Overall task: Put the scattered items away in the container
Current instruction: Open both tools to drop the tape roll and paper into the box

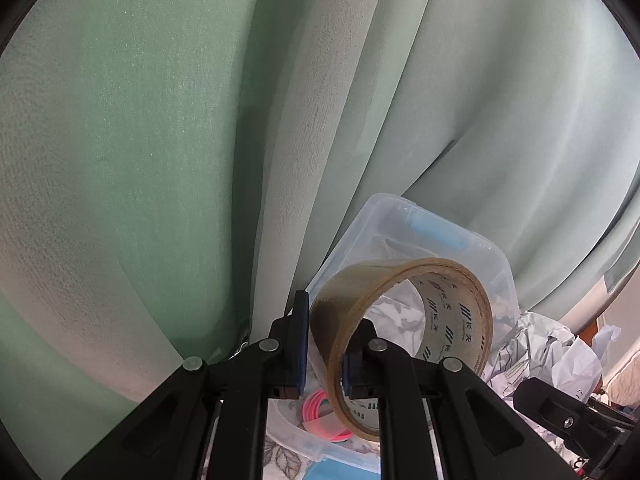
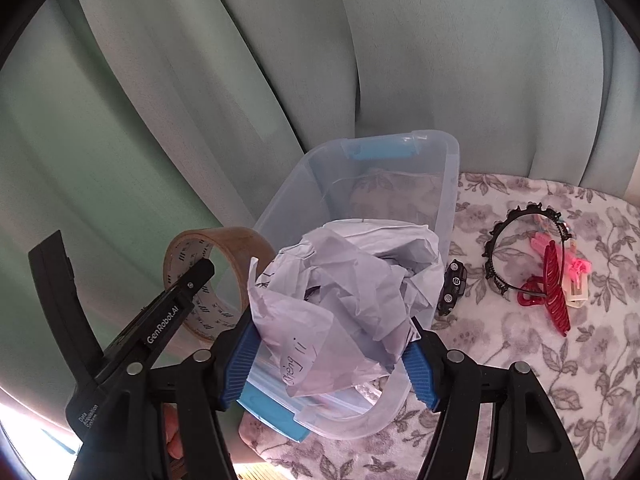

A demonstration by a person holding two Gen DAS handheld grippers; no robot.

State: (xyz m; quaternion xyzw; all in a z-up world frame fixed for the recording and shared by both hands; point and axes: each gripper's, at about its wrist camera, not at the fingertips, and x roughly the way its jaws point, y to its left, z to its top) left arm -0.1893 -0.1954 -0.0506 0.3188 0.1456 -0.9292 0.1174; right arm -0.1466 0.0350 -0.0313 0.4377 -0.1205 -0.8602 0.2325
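Observation:
A clear plastic container (image 2: pixel 448 184) with blue handles stands on a floral cloth. My right gripper (image 2: pixel 332 344) is shut on a wad of crumpled white paper (image 2: pixel 352 280), held over the container's near end. My left gripper (image 1: pixel 332 312) is shut on the wall of a brown tape roll (image 1: pixel 452 320), one pad outside and one inside the ring. In the right wrist view the tape roll (image 2: pixel 224 240) hangs at the container's left rim. The left wrist view shows the container (image 1: pixel 400 204) just beyond the roll, with a pink ring (image 1: pixel 316 408) inside.
On the floral cloth (image 2: pixel 560 360) right of the container lie a small black toy car (image 2: pixel 452 288), a black headband (image 2: pixel 516 240), a red hair claw (image 2: pixel 552 292) and pink clips (image 2: pixel 576 268). A green curtain (image 2: pixel 120 140) hangs close behind the container.

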